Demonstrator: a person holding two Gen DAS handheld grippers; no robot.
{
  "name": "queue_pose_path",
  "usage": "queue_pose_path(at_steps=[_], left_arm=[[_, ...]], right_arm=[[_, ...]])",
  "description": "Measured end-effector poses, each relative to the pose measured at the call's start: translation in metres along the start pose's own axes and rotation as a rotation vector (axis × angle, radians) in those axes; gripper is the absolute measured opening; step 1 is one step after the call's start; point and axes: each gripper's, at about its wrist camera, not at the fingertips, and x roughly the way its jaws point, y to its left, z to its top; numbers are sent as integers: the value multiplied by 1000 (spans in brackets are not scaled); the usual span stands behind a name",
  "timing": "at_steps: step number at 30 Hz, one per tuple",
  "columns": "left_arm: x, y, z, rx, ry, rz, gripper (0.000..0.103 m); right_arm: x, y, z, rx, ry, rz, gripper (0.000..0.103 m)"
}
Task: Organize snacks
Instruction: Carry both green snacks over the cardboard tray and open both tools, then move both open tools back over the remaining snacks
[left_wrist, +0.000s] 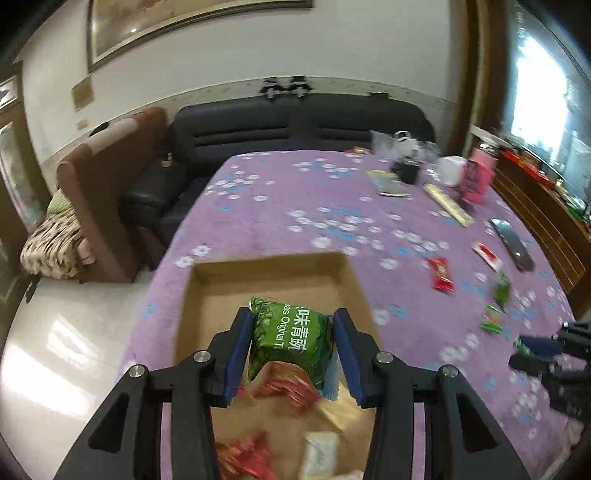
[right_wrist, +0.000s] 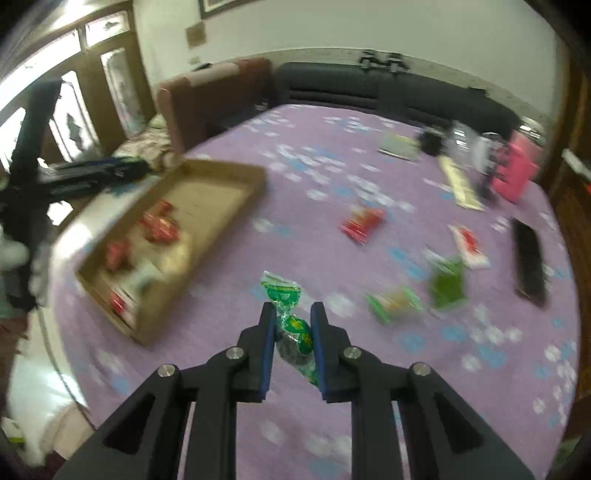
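My left gripper (left_wrist: 291, 325) is shut on a green pea snack packet (left_wrist: 293, 338) and holds it over the open cardboard box (left_wrist: 266, 273), which holds red packets (left_wrist: 291, 384) and a pale one (left_wrist: 319, 456). My right gripper (right_wrist: 293, 317) is shut on a green-wrapped candy (right_wrist: 291, 330) above the purple flowered tablecloth (right_wrist: 314, 177), to the right of the box (right_wrist: 236, 206). Loose snacks lie on the cloth: a red packet (right_wrist: 362, 221), a red-and-white sachet (right_wrist: 469, 245), a green packet (right_wrist: 447, 286) and a green-orange one (right_wrist: 395, 304).
A black remote (right_wrist: 530, 262) lies near the right edge. At the far right stand a pink box (right_wrist: 513, 173), a white cup (left_wrist: 452, 170), a long yellow packet (left_wrist: 447, 203) and a booklet (left_wrist: 388, 182). A dark sofa (left_wrist: 295, 125) and a brown chair (left_wrist: 107, 177) stand beyond the table.
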Motion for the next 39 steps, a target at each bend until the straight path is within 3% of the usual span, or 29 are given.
queue_pose_path(at_steps=[5,9,15,19,21,23,27,30,32,34,39], left_arm=[[43,20,9,-18,60,60,48],[82,34,6,-59,133,70,48],[105,50,1,-106,192,72,49],[106,51,0,-113,195,72,50],[104,52,0,-120,192,62,56],[96,52,0,-123,178,61,60],[69,48,5,-115,123,49,61],[36,40,6,-113,54,26,69],[14,32,5,-104,7,-1,77],[-8,18,1,-90,-34,-42,79],[-41,-18,-9,-56,-73,-125,80]], right_arm=[[55,42,54,-1,43,92,18],[109,71,83,-14,92,106,18],[166,89,95,-10,151,104,18],[178,93,94,-8,151,103,19],[179,96,93,-3,139,105,21],[175,98,93,5,127,111,34],[151,94,97,6,71,108,36],[115,80,93,20,9,101,37],[94,67,85,34,-20,91,46],[72,50,72,59,-50,74,52],[21,-6,26,126,-102,-17,54]])
